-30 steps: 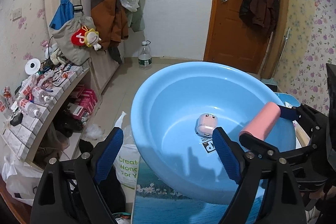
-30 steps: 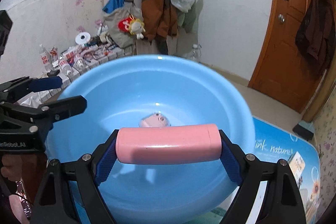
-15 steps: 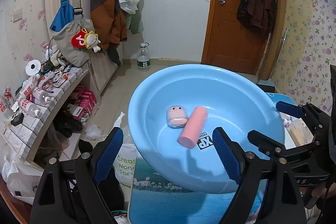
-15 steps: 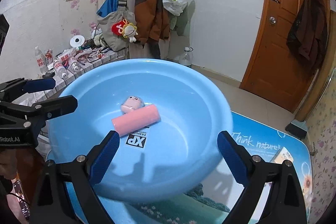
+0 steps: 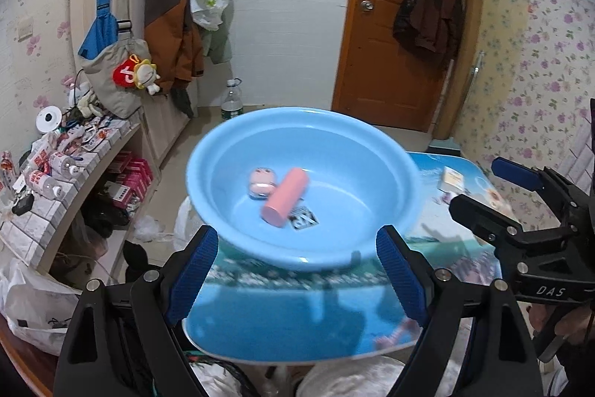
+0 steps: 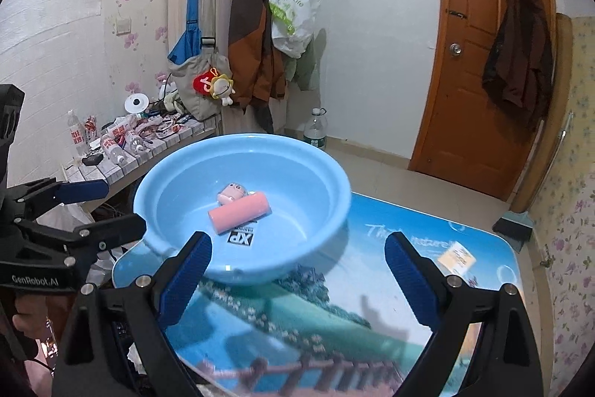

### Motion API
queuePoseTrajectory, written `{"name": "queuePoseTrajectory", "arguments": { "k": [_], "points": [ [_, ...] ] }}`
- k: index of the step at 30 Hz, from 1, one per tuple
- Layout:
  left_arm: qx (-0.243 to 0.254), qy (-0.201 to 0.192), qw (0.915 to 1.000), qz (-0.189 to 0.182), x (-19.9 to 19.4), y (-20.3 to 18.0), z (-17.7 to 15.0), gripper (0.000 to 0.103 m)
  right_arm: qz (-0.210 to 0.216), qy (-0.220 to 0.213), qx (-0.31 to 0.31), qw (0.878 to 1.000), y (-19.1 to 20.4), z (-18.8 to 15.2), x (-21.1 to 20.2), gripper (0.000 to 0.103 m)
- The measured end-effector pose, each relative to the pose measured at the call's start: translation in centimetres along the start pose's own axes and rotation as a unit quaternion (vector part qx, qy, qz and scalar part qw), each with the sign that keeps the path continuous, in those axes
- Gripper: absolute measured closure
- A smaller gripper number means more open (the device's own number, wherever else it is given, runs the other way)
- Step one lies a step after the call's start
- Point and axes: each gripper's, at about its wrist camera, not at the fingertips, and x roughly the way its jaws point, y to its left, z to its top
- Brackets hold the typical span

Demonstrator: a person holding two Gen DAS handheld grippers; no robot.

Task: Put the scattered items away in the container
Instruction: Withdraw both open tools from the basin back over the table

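Left wrist view: left gripper [image 5: 297,259] released, nothing between its blue pads. Blue basin [image 5: 230,211] sits centre frame on the printed table [image 5: 297,322]. Pink cylinder [image 5: 285,198] lies inside it, touching a small pink case [image 5: 262,182]. Right gripper [image 5: 494,186] at right edge, spread, empty.

Right wrist view: right gripper [image 6: 297,270] released, empty. Basin [image 6: 334,211] centre left; cylinder [image 6: 238,213] and case [image 6: 231,193] inside. Small card [image 6: 456,257] on the table at right.

Pink cylinder [image 6: 240,213] released into basin [image 6: 334,188]; right gripper [image 6: 297,270] empty, both grippers backed away.
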Motion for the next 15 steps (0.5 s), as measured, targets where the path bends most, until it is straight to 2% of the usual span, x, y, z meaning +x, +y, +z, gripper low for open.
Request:
{"name": "queuePoseTrajectory", "arguments": {
  "k": [9,15],
  "points": [
    [0.016,-0.001,0.9997,-0.021,-2.2,-3.9,-1.3,0.016,-0.018,-0.007,0.044,0.999,-2.9,-2.9,-5.6,0.008],
    [0.03,-0.005,0.9991,-0.028,-2.7,-6.2,-1.1,0.016,-0.031,-0.01,0.062,0.998,-5.1,-4.1,-7.5,0.008]
  ]
}}
